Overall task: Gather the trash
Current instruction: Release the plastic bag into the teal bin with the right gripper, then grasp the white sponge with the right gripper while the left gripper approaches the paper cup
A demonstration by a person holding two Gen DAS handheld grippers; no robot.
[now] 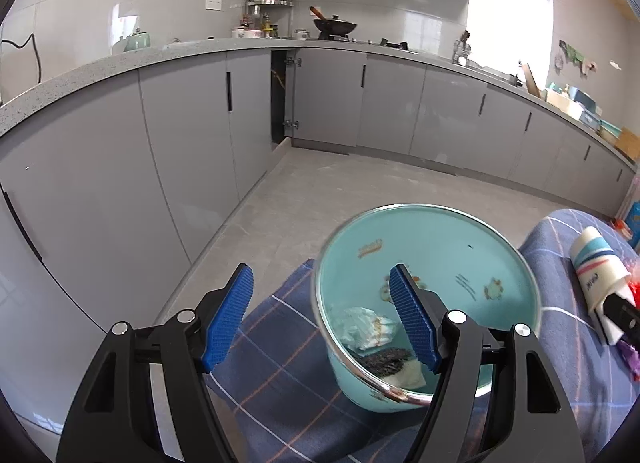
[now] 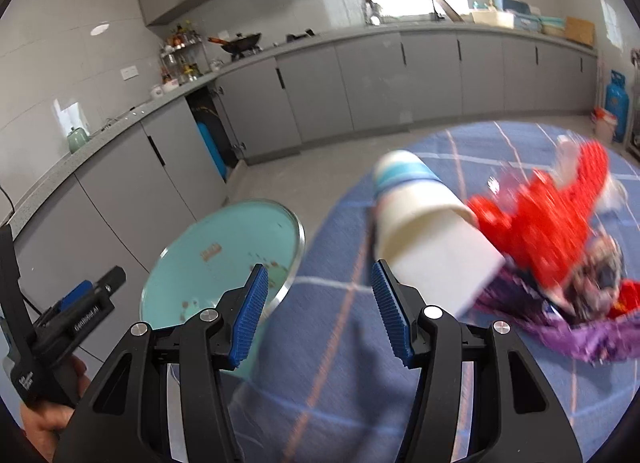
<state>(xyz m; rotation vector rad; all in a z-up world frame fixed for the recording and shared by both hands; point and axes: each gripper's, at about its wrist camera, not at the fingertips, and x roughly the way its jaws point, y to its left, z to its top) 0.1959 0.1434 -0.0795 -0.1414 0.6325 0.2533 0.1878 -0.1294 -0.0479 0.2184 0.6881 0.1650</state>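
A teal bin [image 1: 432, 263] stands at the edge of the blue plaid cloth [image 1: 280, 379], holding crumpled white tissue [image 1: 366, 325] and dark scraps. My left gripper [image 1: 320, 319] is open, its right finger inside the bin and its left finger outside the rim. A white paper cup [image 2: 428, 219] with teal stripes lies on its side on the cloth [image 2: 340, 363]. My right gripper [image 2: 318, 315] is open and empty, just short of the cup. Red [image 2: 536, 219] and purple wrappers [image 2: 580, 335] lie beyond it. The bin also shows in the right wrist view [image 2: 224, 259].
Grey kitchen cabinets [image 1: 160, 167] and a counter run along the left and back, one cabinet door ajar [image 1: 280, 95]. Grey tiled floor [image 1: 320, 191] lies beyond the table. A blue gas cylinder [image 2: 616, 103] stands at the far right.
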